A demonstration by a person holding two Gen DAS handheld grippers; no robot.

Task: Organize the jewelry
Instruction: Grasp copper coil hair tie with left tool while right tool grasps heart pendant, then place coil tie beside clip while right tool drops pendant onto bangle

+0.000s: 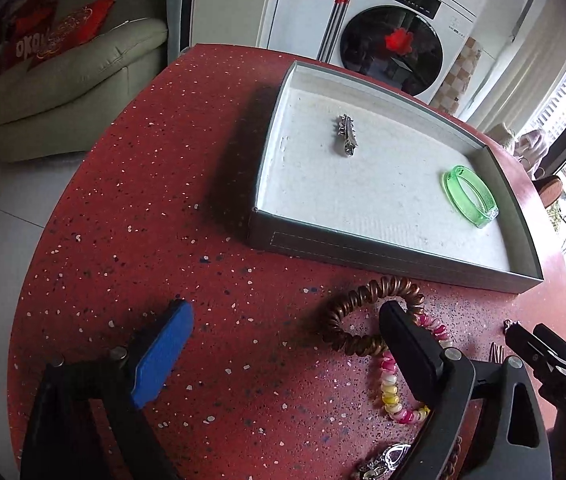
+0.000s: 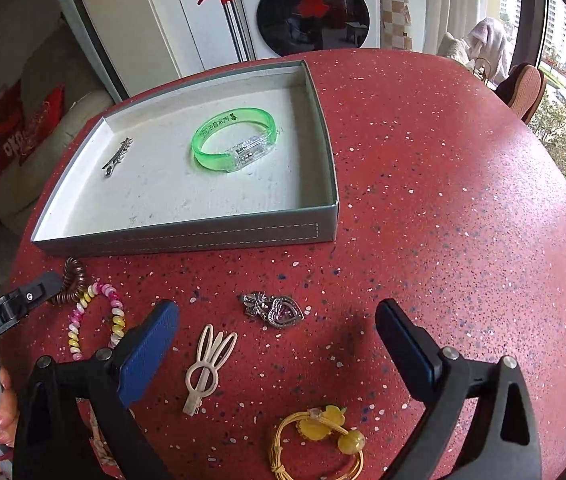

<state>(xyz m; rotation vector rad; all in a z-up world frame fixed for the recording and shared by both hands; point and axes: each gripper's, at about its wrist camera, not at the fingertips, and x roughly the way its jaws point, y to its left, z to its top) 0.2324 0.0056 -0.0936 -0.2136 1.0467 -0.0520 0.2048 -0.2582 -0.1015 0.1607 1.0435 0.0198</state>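
A grey tray (image 1: 363, 258) (image 2: 187, 236) on the red table holds a green bangle (image 1: 470, 196) (image 2: 235, 138) and a silver hair clip (image 1: 347, 135) (image 2: 117, 158). My left gripper (image 1: 287, 328) is open, low over the table; a brown spiral hair tie (image 1: 357, 320) (image 2: 71, 280) and a pink-yellow spiral tie (image 1: 393, 388) (image 2: 95, 316) lie by its right finger. My right gripper (image 2: 277, 324) is open above a silver heart brooch (image 2: 273, 310) and a cream hair clip (image 2: 205, 366). A yellow cord bracelet (image 2: 319, 444) lies nearer me.
The round red speckled table (image 2: 443, 200) (image 1: 143, 200) ends close behind the tray. A washing machine (image 2: 311, 4) and a mop (image 2: 235, 20) stand behind it, a sofa (image 1: 63, 92) at the left. The other gripper's body (image 2: 3, 312) shows at the left edge.
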